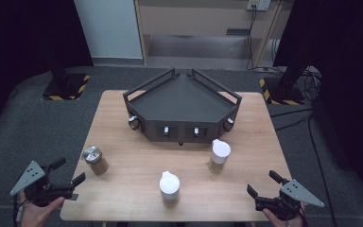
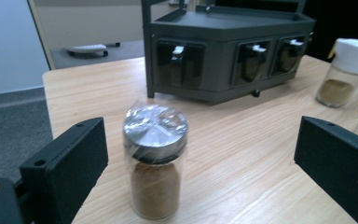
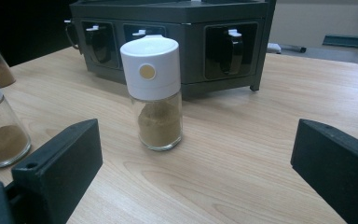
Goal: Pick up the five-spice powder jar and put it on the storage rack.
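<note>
Left gripper [image 1: 67, 178], right gripper [image 1: 261, 184] wide open, empty, at table [image 1: 137, 189] near corners.

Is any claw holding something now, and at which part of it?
Nothing is held. The left claw stands open toward the silver-lidded spice jar, and the right claw stands open toward the white-capped spice jar.

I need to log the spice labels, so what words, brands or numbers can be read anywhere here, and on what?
None can be read: the silver-lidded jar, the two white-capped jars and the dark rack bear no legible text.
The round tan dot on one white cap is blank.
</note>
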Tool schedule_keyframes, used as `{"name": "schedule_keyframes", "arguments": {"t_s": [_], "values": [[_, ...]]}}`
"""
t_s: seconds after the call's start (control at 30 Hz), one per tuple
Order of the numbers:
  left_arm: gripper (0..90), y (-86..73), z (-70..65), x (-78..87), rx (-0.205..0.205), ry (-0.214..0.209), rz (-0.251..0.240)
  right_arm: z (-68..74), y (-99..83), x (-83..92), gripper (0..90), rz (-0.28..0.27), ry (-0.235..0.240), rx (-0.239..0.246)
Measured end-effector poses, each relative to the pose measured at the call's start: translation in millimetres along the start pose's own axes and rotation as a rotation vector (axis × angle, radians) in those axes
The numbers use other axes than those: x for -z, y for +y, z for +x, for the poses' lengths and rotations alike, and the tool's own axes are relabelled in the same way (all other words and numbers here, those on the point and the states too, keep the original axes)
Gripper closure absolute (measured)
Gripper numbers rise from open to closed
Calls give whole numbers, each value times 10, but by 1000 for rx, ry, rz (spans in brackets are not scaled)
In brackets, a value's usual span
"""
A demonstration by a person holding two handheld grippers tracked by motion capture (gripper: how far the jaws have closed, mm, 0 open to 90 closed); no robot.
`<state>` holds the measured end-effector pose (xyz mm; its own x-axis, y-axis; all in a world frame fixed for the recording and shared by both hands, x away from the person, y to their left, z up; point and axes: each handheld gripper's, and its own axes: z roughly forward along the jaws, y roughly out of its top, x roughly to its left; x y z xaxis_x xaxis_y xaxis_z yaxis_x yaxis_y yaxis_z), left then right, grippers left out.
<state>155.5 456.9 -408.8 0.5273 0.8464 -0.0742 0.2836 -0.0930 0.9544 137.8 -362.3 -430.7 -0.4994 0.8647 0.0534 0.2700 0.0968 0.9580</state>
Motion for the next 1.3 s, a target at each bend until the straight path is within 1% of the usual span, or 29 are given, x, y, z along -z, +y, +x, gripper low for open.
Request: {"name": "schedule_keyframes", "arguments": {"t_s": [0.1,0.17,0.37,0.47,0.53,0.57,0.6,0.73,0.83,0.9,0.97,1.03,1.13,1.17,1.23,1.3], "values": [[17,-27,34,-45,10,5,7,-2,-2,-1,20,-1,-1,-2],[17,-41,44,-92,6,16,18,-3,-2,0,21,0,-3,-3],[17,-96,81,-226,18,29,24,-5,-3,0,23,0,-3,-5],[18,-121,86,-302,25,38,31,-8,-4,0,26,-1,-2,-5],[22,-140,76,-375,20,52,42,-10,-4,0,27,-1,-1,-7],[23,-140,76,-375,20,52,42,-10,-4,0,27,-1,-1,-7],[23,-153,77,-399,30,53,39,-11,-5,0,28,-1,-1,-7],[26,-177,48,-511,36,68,33,-20,-6,-4,32,0,3,-9],[28,-187,35,-556,40,72,27,-20,-3,-5,33,3,4,-8],[34,-207,23,-628,47,80,22,-20,-4,-6,36,2,6,-6],[35,-215,19,-652,50,82,22,-21,-4,-7,36,2,5,-6],[55,-226,11,-694,46,89,27,-22,-4,-5,37,1,6,-6],[76,-257,-18,-766,52,105,20,-22,-4,-5,38,2,7,-5],[87,-257,-18,-766,52,105,20,-22,-4,-5,38,2,7,-5],[99,-268,-53,-796,43,120,15,-21,-4,-6,38,2,6,-4],[151,-283,-72,-824,49,126,9,-22,-5,-7,39,2,7,-4]]}}
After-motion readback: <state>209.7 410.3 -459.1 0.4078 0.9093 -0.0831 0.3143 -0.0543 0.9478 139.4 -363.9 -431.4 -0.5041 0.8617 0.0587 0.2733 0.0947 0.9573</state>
